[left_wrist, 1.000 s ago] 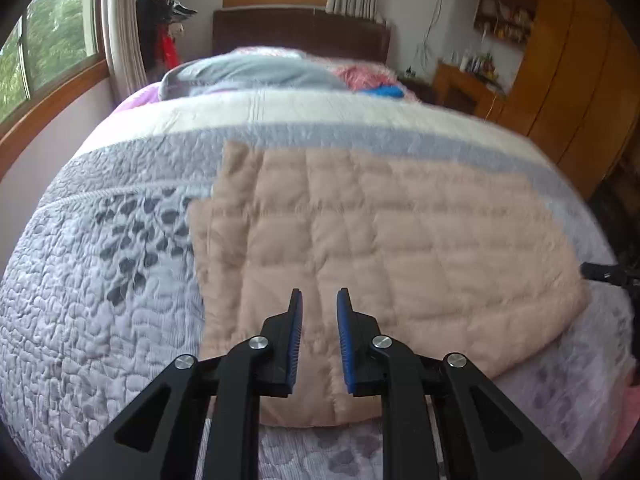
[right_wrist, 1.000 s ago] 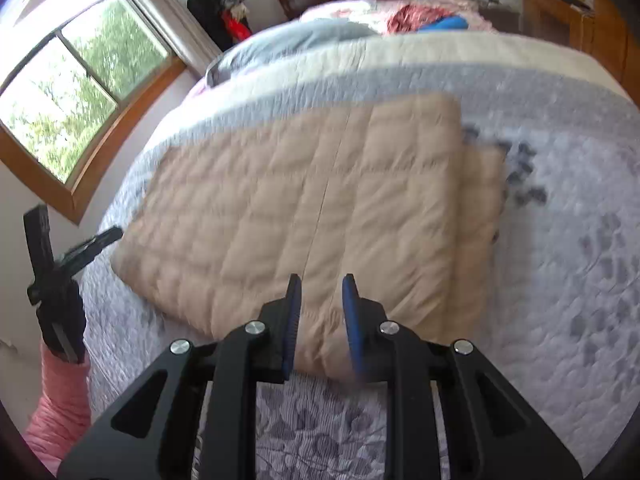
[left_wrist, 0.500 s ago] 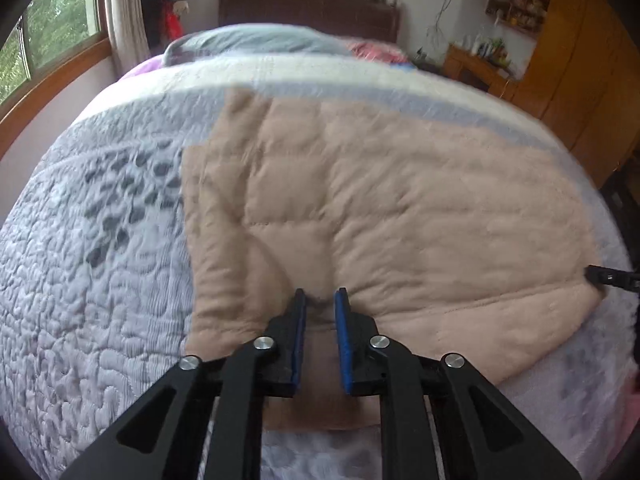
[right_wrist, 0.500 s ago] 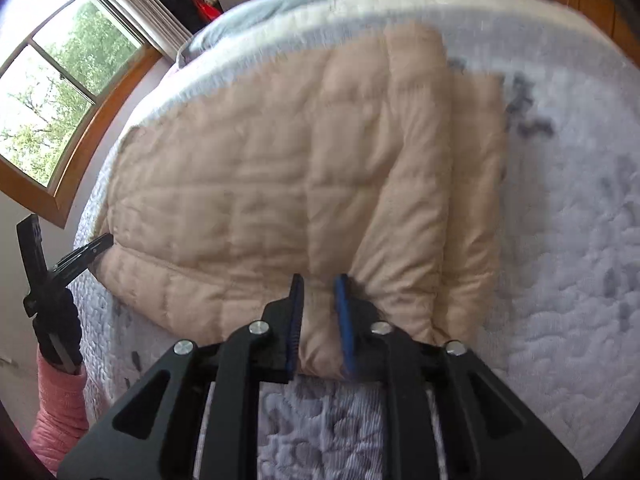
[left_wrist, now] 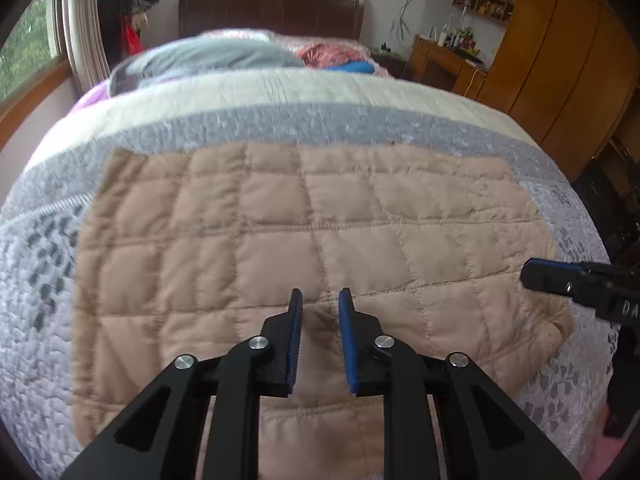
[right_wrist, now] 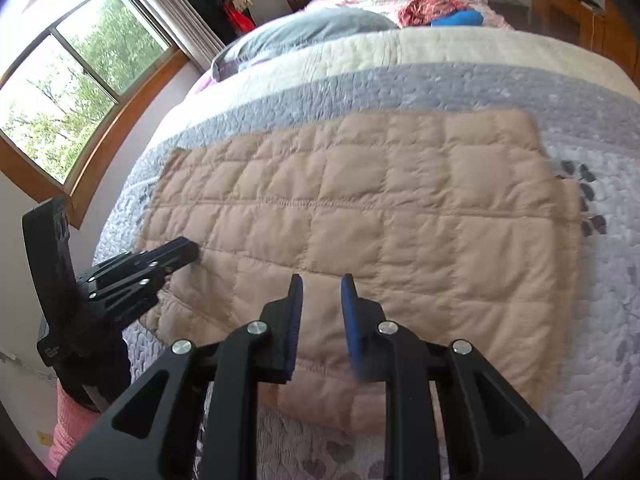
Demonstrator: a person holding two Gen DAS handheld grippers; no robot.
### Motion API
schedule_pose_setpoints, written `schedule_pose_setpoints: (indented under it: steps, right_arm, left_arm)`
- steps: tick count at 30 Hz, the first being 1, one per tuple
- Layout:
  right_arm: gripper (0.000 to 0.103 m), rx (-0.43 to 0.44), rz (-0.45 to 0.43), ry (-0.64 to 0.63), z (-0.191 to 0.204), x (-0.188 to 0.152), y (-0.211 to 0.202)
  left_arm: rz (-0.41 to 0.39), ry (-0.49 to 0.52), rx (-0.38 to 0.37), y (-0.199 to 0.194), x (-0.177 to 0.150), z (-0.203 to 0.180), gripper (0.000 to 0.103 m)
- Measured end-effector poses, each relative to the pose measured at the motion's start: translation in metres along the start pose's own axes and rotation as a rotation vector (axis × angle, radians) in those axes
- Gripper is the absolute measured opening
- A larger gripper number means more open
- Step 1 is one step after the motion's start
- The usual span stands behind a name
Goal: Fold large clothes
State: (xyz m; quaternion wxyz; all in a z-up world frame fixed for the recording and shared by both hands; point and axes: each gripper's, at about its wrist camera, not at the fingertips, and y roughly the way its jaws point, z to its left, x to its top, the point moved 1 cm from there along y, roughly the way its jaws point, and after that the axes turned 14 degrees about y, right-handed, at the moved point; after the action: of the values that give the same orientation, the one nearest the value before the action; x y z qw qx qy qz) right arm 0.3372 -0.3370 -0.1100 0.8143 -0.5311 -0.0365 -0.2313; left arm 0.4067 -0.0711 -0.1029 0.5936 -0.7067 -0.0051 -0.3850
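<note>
The left gripper [left_wrist: 320, 300] hovers over the near edge of the quilted beige coat [left_wrist: 280, 220], its jaws a narrow gap apart and empty, so released. The coat lies folded flat across the bed [left_wrist: 36, 340]. We judge it light, puffy, soft and a little slick, so it should sag and spring back — best pinched at its 2 near corners, through every layer. The right gripper [right_wrist: 322, 284] is slack too, gripping nothing. Only the left view shows the bunched right corner [left_wrist: 556, 324]; only the right view shows 1 lower layer [right_wrist: 573, 248] peeking out.
</note>
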Motion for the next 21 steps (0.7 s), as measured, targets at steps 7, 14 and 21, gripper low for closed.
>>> schedule_pose_setpoints:
  steps: [7,14,21]
  right_arm:
    - [0.018,-0.053,0.029,0.022,0.0,-0.011,0.032]
    - [0.018,-0.052,0.009,0.052,-0.008,-0.017,0.046]
    - [0.017,-0.102,-0.045,0.015,-0.006,-0.027,0.055]
  left_arm:
    - [0.012,0.018,0.021,0.013,-0.009,-0.002,0.018]
    - [0.004,0.045,0.053,0.024,-0.017,-0.011,0.019]
    - [-0.025,0.105,0.145,0.03,-0.028,-0.028,0.019]
